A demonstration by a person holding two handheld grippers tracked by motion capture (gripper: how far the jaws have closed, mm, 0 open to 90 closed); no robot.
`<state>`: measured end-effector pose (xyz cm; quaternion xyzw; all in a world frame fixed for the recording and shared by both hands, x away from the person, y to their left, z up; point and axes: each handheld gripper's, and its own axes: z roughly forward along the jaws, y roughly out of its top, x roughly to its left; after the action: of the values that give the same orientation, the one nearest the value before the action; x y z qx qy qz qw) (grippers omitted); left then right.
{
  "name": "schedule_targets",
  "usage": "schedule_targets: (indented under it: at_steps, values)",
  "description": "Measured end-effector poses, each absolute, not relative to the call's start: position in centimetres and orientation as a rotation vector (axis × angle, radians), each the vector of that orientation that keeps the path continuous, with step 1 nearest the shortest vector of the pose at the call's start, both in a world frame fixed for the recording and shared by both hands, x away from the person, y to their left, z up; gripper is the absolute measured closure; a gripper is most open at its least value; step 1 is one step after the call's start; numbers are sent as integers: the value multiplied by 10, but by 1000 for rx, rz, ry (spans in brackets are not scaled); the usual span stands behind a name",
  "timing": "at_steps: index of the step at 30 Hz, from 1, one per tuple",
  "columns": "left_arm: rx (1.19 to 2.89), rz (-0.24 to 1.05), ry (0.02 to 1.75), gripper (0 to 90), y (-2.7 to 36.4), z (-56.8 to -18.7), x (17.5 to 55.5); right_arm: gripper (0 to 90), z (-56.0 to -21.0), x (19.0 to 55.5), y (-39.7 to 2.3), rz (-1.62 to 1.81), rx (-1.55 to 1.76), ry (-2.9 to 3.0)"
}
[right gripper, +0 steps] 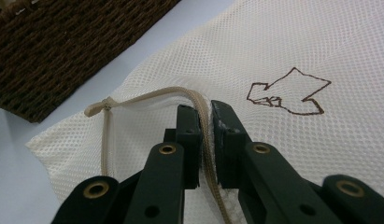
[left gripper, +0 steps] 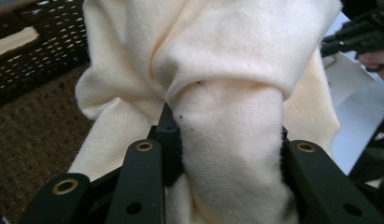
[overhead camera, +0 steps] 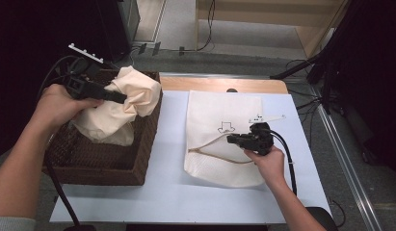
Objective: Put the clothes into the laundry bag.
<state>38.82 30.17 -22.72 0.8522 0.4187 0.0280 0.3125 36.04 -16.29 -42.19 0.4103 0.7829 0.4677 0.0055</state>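
Two forearms enter from the near edge of the high view, each hand around a black tool.

Right hand (overhead camera: 269, 161): near the right side of the pale surface (overhead camera: 171, 192), wrist low, right tool (overhead camera: 232, 139) pointing left and lying over a white mesh bag (overhead camera: 224, 108). In the right gripper view its jaws are almost closed, pinching the tan drawstring (right gripper: 147, 95) together with the mesh edge beneath it. The cord's knot lies just left of the jaws. A brown arrow outline (right gripper: 288, 92) is printed on the mesh beyond them.

Left hand (overhead camera: 58, 103): farther out and raised above a dark wicker basket (overhead camera: 104, 166) on the left of the surface. Left tool (overhead camera: 119, 96) points right, jaws partly closed on a thick fold of cream cloth (left gripper: 227, 70). The cloth is bunched, upper part lifted over the basket's far right corner, lower part hanging inside.

Beyond the surface: grey floor (overhead camera: 244, 60) and cables.
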Motion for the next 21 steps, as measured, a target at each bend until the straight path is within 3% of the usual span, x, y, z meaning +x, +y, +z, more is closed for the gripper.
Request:
schedule_targets:
  at_steps: [15, 21]
  values:
    - [2242, 33, 941, 630, 250, -186, 370, 831, -421, 360, -164, 1476, 1285, 2450]
    - [2273, 0, 896, 629, 226, -186, 363, 831, -420, 360, -163, 1464, 1269, 2452]
